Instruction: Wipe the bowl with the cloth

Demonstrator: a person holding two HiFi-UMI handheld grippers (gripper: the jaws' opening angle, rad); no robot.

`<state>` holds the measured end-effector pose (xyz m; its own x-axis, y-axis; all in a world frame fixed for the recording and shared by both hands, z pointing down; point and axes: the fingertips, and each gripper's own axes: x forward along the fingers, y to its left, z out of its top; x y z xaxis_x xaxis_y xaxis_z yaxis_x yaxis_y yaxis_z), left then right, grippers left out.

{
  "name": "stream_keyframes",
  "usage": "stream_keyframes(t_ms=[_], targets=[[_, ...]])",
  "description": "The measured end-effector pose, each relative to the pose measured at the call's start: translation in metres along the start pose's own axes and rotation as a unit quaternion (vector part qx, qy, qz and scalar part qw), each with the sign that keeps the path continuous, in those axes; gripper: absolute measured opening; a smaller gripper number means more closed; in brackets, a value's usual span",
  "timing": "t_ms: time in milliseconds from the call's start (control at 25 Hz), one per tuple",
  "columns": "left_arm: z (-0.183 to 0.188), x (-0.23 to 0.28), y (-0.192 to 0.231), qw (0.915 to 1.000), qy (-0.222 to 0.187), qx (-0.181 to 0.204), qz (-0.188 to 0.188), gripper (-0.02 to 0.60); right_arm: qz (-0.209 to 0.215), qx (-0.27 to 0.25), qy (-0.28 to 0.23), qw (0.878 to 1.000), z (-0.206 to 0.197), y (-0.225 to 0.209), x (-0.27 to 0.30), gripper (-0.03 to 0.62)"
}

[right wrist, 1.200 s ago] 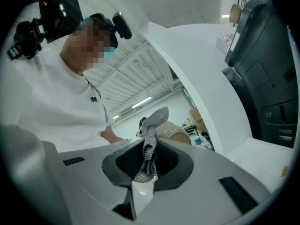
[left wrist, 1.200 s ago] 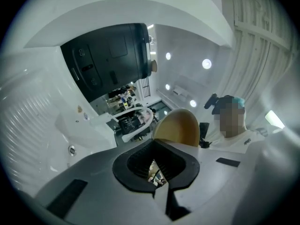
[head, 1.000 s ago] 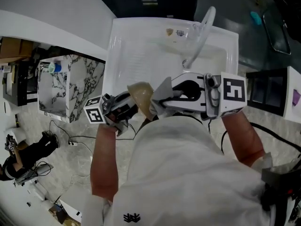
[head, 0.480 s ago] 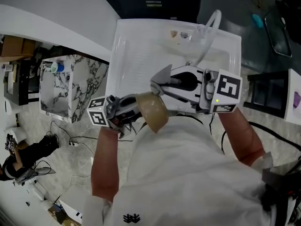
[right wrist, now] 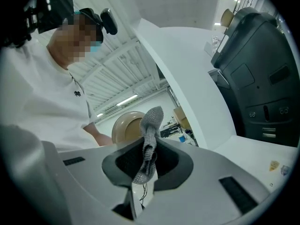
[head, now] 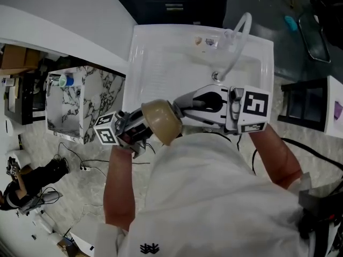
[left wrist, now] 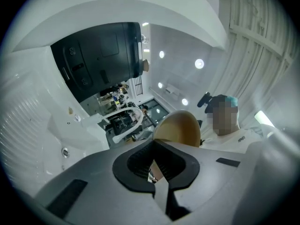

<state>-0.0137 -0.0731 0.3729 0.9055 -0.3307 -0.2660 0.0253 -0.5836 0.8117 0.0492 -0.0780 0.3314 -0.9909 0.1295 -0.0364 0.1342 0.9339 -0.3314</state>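
Note:
A tan bowl (head: 159,121) is held up over the front edge of the white sink (head: 155,58), its rounded outside turned toward the head camera. My left gripper (head: 142,126) is shut on its rim. In the left gripper view the bowl (left wrist: 180,127) rises just beyond the closed jaws (left wrist: 154,168). My right gripper (head: 180,103) comes in from the right, its tip right next to the bowl. It is shut on a grey knitted cloth (right wrist: 149,134), which stands up out of the jaws (right wrist: 142,172), with the bowl (right wrist: 124,125) close behind. The head view hides the cloth.
A curved white faucet (head: 236,39) and a drain (head: 217,76) sit at the sink's far right. A marble-patterned cabinet (head: 80,103) stands to the left, with cables on the floor (head: 75,159) below it. A dark unit (head: 303,103) is at the right.
The bowl has turned in the left gripper, from tilted beside the cloth to showing its rounded outside. The cloth, seen in the head view a second ago, is now hidden.

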Motion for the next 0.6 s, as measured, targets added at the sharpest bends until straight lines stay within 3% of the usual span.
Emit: stream_keyframes(t_ms=[200, 440, 600], targets=[[-0.003, -0.005, 0.008, 0.9999, 0.009, -0.008, 0.005, 0.014, 0.025, 0.001, -0.022, 0.999, 0.006, 0.016, 0.0, 0.043], [-0.014, 0.0, 0.011, 0.9993, 0.031, -0.02, -0.004, 0.014, -0.031, -0.022, -0.069, 0.997, 0.03, 0.003, -0.008, 0.043], [-0.021, 0.005, 0.007, 0.998, 0.053, -0.026, -0.021, 0.014, -0.03, -0.043, -0.076, 0.996, 0.041, 0.003, -0.003, 0.043]])
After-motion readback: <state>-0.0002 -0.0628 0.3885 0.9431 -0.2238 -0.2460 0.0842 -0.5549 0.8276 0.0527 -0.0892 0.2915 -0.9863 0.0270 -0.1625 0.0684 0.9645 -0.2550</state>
